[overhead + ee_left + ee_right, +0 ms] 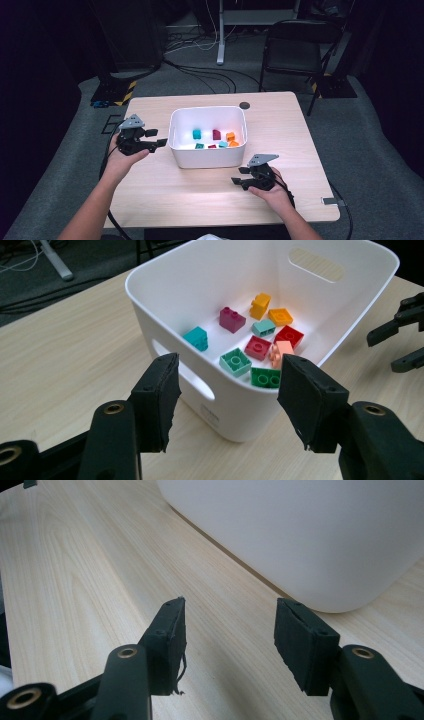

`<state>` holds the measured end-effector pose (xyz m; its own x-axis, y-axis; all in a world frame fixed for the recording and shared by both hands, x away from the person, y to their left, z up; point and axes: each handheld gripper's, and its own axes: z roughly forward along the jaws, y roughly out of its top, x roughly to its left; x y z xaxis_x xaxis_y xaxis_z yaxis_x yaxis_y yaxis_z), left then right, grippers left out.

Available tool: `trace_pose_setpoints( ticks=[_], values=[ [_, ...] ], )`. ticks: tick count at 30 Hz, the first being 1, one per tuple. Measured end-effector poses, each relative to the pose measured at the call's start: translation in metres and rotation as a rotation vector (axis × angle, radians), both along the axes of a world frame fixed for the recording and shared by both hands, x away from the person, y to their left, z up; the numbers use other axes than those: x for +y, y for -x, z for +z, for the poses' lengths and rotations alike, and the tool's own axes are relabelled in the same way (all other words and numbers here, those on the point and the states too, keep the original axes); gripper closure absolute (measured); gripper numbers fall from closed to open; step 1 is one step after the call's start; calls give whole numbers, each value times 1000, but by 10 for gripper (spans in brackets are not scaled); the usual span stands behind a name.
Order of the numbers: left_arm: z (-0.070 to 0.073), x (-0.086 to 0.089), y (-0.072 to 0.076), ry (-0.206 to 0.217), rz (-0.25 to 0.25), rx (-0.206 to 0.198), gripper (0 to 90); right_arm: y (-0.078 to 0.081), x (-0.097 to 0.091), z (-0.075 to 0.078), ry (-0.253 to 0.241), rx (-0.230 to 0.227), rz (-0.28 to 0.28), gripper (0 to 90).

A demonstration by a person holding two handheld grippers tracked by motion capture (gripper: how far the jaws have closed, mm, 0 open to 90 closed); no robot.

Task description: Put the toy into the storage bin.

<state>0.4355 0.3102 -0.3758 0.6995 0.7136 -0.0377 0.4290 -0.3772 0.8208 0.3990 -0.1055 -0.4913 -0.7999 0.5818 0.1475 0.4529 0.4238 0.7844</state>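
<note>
Bin: white plastic tub (pixel 207 150), smooth and glossy, rounded corners, slot handles cut in its short walls; it stands at the middle of the table between the two grippers.
Bricks: small studded plastic blocks lying loose on the bin floor, among them a teal brick (pixel 196 338), a maroon brick (pixel 232 319), a yellow brick (pixel 260 305), an orange brick (pixel 280 316), a red brick (pixel 258 347), a mint brick (pixel 235 362) and a green brick (pixel 266 377).
Left gripper: left gripper (pixel 155 138), black, with a grey three-cornered plate on top; it is held just beside the bin's left wall, jaws spread wide with nothing between them, the pads matte and rough-edged.
Right gripper: right gripper (pixel 239 176), same build, held low over the table near the bin's front right corner, apart from it; jaws released, nothing in them.
Surface: table (pixel 280 130), pale wood grain, rounded corners, a dark round cap near its far edge.
Room: grey carpet, a black folding chair (pixel 295 47) behind the table, cables trailing across the floor, dark surroundings.
</note>
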Motion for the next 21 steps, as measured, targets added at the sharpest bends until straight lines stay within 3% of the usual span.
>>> trace_pose_setpoints(
  ticks=[8,13,21],
  values=[
    [-36,10,8,53,28,31,408,-1,-4,1,-1,-2,-15,458],
    [-55,13,12,54,54,40,402,-1,-3,0,18,-8,-17,457],
    [-84,15,14,16,66,48,385,-3,-6,-3,26,0,-30,456]
  ],
)
